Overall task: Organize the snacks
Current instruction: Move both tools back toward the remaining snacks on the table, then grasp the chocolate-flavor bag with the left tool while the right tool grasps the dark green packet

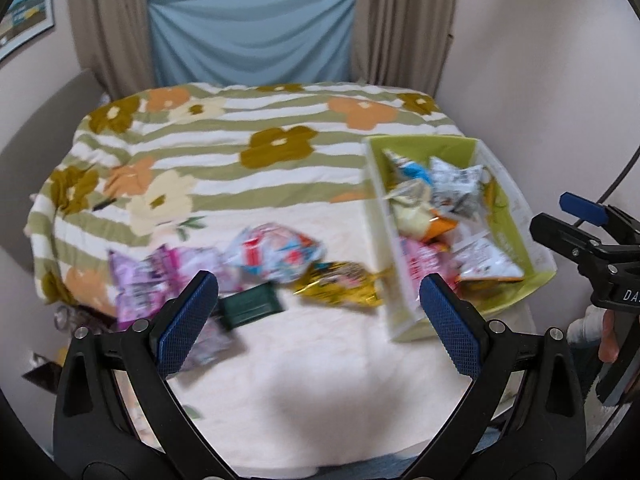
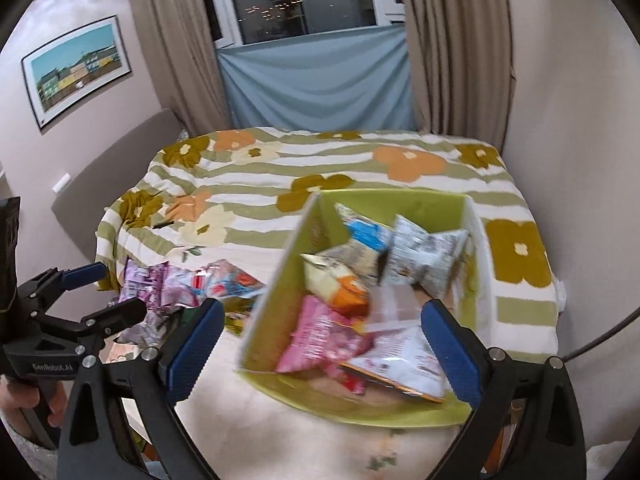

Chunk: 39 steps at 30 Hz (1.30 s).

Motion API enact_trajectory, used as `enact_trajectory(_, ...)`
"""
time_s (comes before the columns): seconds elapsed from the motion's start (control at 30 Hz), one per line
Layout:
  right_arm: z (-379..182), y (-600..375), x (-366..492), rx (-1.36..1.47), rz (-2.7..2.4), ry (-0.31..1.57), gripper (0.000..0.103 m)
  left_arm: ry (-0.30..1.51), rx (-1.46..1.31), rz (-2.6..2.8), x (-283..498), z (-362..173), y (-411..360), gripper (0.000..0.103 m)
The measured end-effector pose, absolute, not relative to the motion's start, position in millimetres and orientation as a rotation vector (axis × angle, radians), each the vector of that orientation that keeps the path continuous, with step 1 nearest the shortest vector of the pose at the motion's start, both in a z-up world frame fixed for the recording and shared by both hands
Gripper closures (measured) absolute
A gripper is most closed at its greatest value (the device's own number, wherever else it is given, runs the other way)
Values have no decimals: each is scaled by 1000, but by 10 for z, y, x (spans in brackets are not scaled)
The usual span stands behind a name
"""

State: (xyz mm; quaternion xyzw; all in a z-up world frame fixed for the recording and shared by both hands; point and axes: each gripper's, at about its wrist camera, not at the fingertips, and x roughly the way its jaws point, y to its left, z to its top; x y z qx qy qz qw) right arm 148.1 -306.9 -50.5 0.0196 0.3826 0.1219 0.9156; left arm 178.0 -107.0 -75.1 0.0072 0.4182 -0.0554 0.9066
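A green box sits on the bed at the right, holding several snack packets, among them a pink one and a white one. Loose on the cream blanket to its left lie a purple packet, a pink-and-blue packet, a gold packet and a dark green packet. My left gripper hovers open just before the loose packets, empty. My right gripper hovers open over the box's near end, empty.
A floral striped bedspread covers the far half of the bed. Walls close in on both sides, with curtains and a blue cloth at the window beyond. A framed picture hangs on the left wall.
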Motion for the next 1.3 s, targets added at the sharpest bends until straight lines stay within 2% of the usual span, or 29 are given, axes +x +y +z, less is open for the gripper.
enact_trajectory(0.37,-708,-1855,1467,66,273,829,5,927,60,-123,1603,-1079,293,3)
enact_trajectory(0.6,-1055,-1227,1515,81,241,890,5,970,118,-214,1668,-1494,723,3)
enact_trajectory(0.77,-1399,-941,1583,87,212,939,5,976,217,-261,1765,-1788,703,3)
enact_trajectory(1.07,-1945,-854,1776,85,219,1016,5,906,499,-254,1908,-2348,211,3)
enact_trajectory(1.3,-2254,-881,2026,103,255,1056,5,939,586,-255,2079,-2708,-27,3)
